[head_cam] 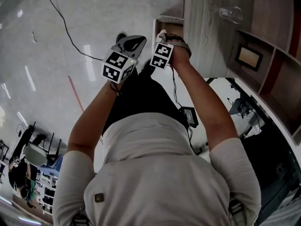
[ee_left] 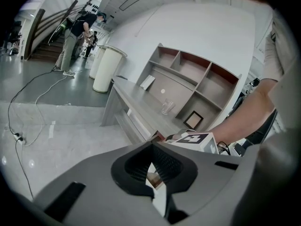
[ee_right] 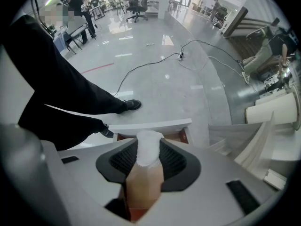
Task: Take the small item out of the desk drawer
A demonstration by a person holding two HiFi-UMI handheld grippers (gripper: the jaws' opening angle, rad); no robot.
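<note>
The right tongs [ee_right: 149, 155] are clamped on a small bottle [ee_right: 146, 173]: both ribbed black pads [ee_right: 176, 161] press on its sides. The bottle has a tan body and a white cap [ee_right: 149, 146], and the cap projects past the pad tips. The cap end points down at the open drawer [ee_right: 181, 136], which has a white front and a reddish-brown interior. The bottle is therefore in the right tongs over the drawer, and no part of it rests on any surface. The left tongs [ee_left: 151, 150] are together at the tips, with nothing gripped between their pads. A narrow slit remains behind the tips, and a brown and white surface shows through it. In the head view the two marker cubes sit side by side, the left cube [head_cam: 119, 66] just beside the right cube [head_cam: 161, 55], with both hands held out in front of the person. The drawer [head_cam: 168, 19] projects from the side of the grey bench [head_cam: 204, 27], directly ahead of the right tongs. A clear glass [head_cam: 231, 14] stands on the bench top. A dark picture frame [head_cam: 248, 56] leans in the shelf unit [ee_left: 197, 79] behind the bench. A black cable [head_cam: 66, 27] runs across the glossy floor [head_cam: 42, 79]. The person's black shoe [ee_right: 127, 105] stands on the floor near the drawer front.
</note>
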